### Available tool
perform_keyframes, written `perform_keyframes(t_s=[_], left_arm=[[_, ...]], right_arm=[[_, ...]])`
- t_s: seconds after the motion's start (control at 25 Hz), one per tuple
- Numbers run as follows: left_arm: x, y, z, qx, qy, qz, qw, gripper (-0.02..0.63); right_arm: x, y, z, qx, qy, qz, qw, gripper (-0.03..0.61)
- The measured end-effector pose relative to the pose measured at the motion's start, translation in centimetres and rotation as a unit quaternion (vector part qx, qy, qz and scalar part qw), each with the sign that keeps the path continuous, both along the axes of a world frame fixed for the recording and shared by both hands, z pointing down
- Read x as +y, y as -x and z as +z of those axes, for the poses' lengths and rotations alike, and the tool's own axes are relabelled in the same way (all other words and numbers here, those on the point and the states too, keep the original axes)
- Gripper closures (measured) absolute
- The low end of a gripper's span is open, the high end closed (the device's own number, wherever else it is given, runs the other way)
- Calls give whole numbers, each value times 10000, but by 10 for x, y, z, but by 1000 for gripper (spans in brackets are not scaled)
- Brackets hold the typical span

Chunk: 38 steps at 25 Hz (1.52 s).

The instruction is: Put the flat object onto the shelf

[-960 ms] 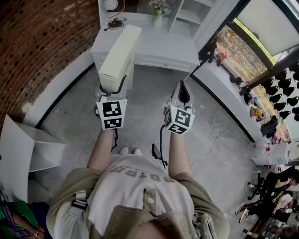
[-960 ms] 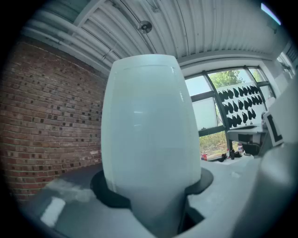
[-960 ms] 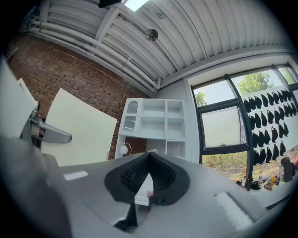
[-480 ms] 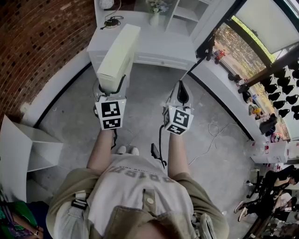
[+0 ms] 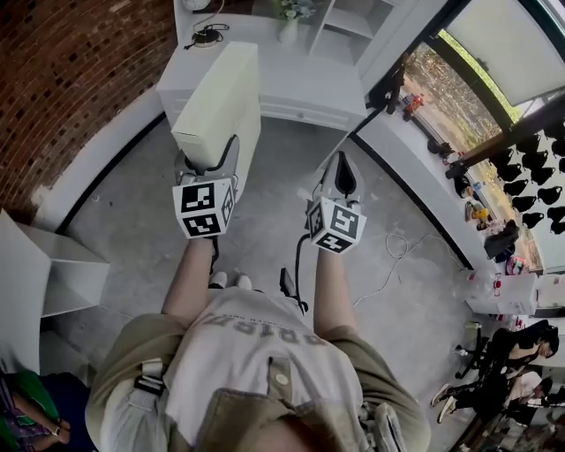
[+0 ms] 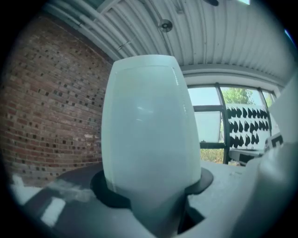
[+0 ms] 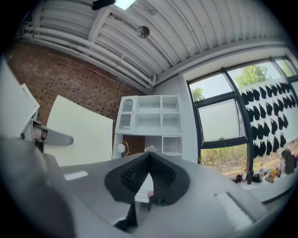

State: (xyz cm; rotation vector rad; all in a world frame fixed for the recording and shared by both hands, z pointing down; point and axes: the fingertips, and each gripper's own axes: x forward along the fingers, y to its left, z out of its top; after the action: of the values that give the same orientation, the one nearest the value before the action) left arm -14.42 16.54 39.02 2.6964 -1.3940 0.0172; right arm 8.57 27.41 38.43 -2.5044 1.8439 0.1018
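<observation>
The flat object (image 5: 221, 101) is a cream slab-shaped box. My left gripper (image 5: 210, 163) is shut on its near end and holds it out in front of me, over the floor just short of the white desk (image 5: 300, 84). In the left gripper view the box (image 6: 146, 135) fills the middle and rises between the jaws. The white shelf unit (image 5: 353, 26) stands on the desk at the back; it shows straight ahead (image 7: 151, 123) in the right gripper view. My right gripper (image 5: 342, 172) hangs to the right of the box, shut with nothing in it (image 7: 148, 174).
A brick wall (image 5: 71, 79) runs along the left. An open white cabinet (image 5: 44, 274) sits on the floor at the left. A counter under the windows (image 5: 424, 168) runs along the right, with a cable (image 5: 402, 252) on the floor. People (image 5: 503, 380) are at the lower right.
The desk and shelf have come closer. The left gripper has rolled a little, so the box now shows more of its broad face. The right gripper stays shut.
</observation>
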Motion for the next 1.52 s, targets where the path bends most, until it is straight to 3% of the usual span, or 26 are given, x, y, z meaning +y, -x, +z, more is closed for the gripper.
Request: perform_keyframes(t_s=[0.2, 0.32, 0.48, 0.64, 0.8, 0.92, 1.0, 1.2, 1.36, 1.52], left_arm=[[-7, -8, 2, 915, 464, -95, 9947, 322], [-13, -11, 3, 1471, 719, -149, 9864, 322], [-20, -12, 5, 2040, 991, -198, 9738, 322], [-29, -12, 6, 2404, 1120, -242, 9639, 322], [-36, -18, 7, 2919, 1345, -213, 9467, 322], [-44, -20, 8, 3315, 1476, -158, 9317, 322], [-50, -25, 11, 3537, 1595, -148, 9215, 322], [-68, -43, 18, 3890, 1869, -30, 9021, 322], [-89, -55, 29, 4120, 2132, 68, 8859, 322], [-113, -62, 35, 4327, 2330, 53, 8709, 322]], right_arm=[[1, -21, 11, -1200, -285, -94, 9923, 577], [-1, -27, 26, -2313, -564, -240, 9710, 577], [-1, -23, 43, -3607, -967, -512, 9262, 557], [-2, -10, 62, -4592, -1125, -997, 8755, 310], [-2, -2, 103, -5409, -1006, -1110, 8276, 187], [-6, 7, 139, -6086, -985, -1090, 7798, 112], [-11, 14, 152, -6331, -953, -1105, 7602, 85], [-42, 23, 148, -6582, -1132, -1348, 7320, 69], [-73, 28, 136, -6867, -1477, -1607, 6934, 66], [-108, 33, 124, -6887, -1604, -1783, 6842, 66]])
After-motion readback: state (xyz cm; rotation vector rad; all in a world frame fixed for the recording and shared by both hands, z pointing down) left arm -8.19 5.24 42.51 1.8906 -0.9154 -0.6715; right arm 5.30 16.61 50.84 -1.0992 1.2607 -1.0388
